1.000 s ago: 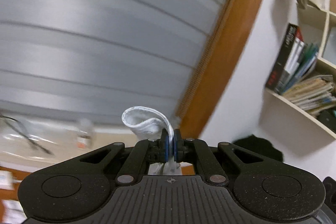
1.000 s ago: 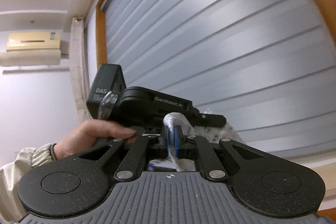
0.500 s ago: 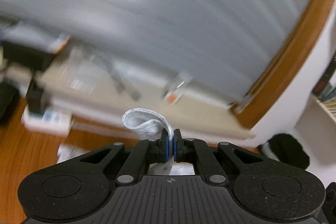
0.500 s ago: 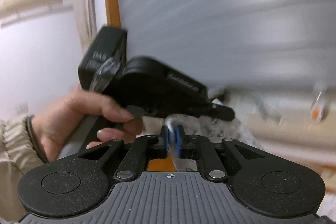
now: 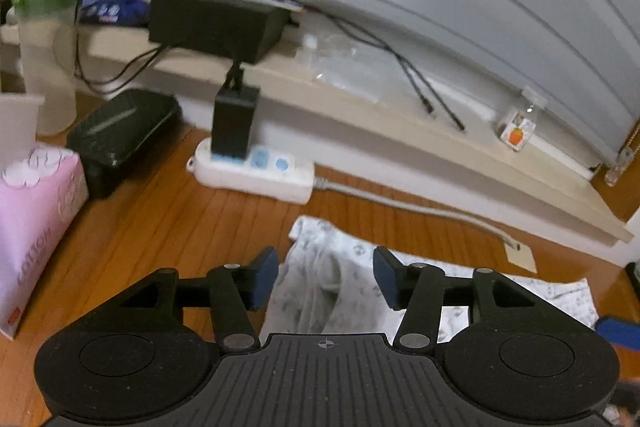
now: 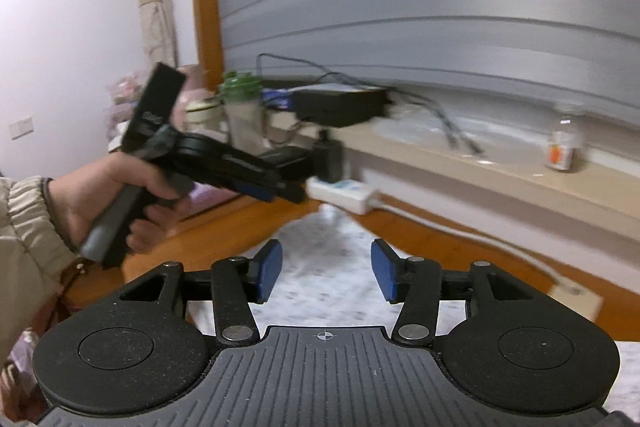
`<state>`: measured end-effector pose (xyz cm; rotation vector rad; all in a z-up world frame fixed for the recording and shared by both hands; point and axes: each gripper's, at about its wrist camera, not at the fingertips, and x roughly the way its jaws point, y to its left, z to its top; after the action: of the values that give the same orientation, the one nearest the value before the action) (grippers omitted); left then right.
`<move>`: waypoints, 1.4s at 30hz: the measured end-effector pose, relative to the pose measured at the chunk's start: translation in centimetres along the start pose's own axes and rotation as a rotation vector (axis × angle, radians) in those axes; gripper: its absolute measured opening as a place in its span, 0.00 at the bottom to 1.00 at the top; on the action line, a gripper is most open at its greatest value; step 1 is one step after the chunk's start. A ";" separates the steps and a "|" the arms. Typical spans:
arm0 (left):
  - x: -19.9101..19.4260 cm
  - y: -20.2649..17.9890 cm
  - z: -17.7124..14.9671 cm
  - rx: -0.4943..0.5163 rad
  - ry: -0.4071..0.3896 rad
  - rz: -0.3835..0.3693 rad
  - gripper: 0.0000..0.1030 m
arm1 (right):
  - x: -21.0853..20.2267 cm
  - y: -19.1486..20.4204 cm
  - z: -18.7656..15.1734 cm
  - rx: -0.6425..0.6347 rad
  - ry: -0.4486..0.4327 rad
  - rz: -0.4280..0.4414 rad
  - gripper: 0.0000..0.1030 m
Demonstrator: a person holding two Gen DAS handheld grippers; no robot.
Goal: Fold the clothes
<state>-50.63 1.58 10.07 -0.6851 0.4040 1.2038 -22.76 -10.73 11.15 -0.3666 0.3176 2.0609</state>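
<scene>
A: Nearest first. Left gripper (image 5: 325,281), fingers spread wide, nothing between the blue pads (image 5: 264,279). Same on your side?

B: Same. Right gripper (image 6: 326,273), fingers parted, pads bare. The garment (image 6: 328,279), white with a small grey print, lies flat on the wooden table (image 6: 240,227) under and ahead of it

A: From the left camera the garment (image 5: 320,291) shows rumpled, a fold running up the middle, its far corner toward the power strip. Table (image 5: 168,219) bare wood around it. Pink tissue box (image 5: 32,227) at the left edge

B: To my left, the person's hand (image 6: 116,199) grips the handle of the left gripper (image 6: 280,189), held above the table, beige sleeve (image 6: 24,227) at the wrist. Whether it touches the cloth, cannot tell; view is blurred

A: Further back: white power strip (image 5: 256,173) with a black adapter (image 5: 234,123) plugged in, a black case (image 5: 120,135) left of it

B: Beyond that a pale ledge (image 6: 480,163), a black box (image 6: 340,105), loose cables, a small bottle (image 6: 562,149) with an orange label. Grey slatted blind (image 6: 440,7) behind everything
</scene>
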 end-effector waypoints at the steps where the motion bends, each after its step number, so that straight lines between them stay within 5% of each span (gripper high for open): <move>1: -0.2 -0.8 0.0 0.024 -0.008 0.008 0.59 | -0.4 -0.7 0.0 -0.009 -0.002 -0.014 0.49; 9: 1.4 -5.1 -2.0 0.153 0.025 0.001 0.59 | -6.8 -8.0 -2.9 -0.052 0.023 -0.144 0.49; 12: 1.7 -5.3 -3.7 0.228 0.033 0.051 0.59 | -9.2 -10.4 -4.8 -0.066 0.067 -0.180 0.49; 18: 2.3 -4.1 -4.7 0.238 0.027 0.093 0.54 | -12.0 -12.4 -9.9 -0.054 0.175 -0.174 0.49; 23: 2.9 -4.3 -4.5 0.263 0.017 0.122 0.42 | -11.5 -12.6 -14.1 0.001 0.190 -0.130 0.49; 25: 3.1 -4.4 -4.4 0.273 0.013 0.133 0.18 | -10.8 -12.1 -14.4 0.000 0.191 -0.116 0.49; 27: 3.3 -4.5 -4.3 0.283 0.009 0.145 0.13 | -10.0 -11.9 -14.5 -0.022 0.201 -0.128 0.49; 36: 2.0 -3.5 -2.4 0.244 -0.031 0.234 0.21 | -10.6 -12.1 -15.8 -0.020 0.202 -0.157 0.49; 37: 2.1 -4.1 -2.3 0.254 -0.033 0.234 0.28 | -11.1 -12.1 -15.9 -0.010 0.194 -0.166 0.49; 39: 2.7 -6.6 -2.3 0.284 -0.038 0.193 0.42 | -12.1 -12.2 -16.0 0.015 0.181 -0.183 0.49; 42: 4.8 -11.1 -3.1 0.339 -0.016 0.101 0.44 | -13.9 -12.1 -16.4 0.047 0.160 -0.198 0.49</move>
<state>-38.38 0.70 7.78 -0.3657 0.6187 1.1979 -3.49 -21.90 0.48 -0.5144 0.4092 1.8311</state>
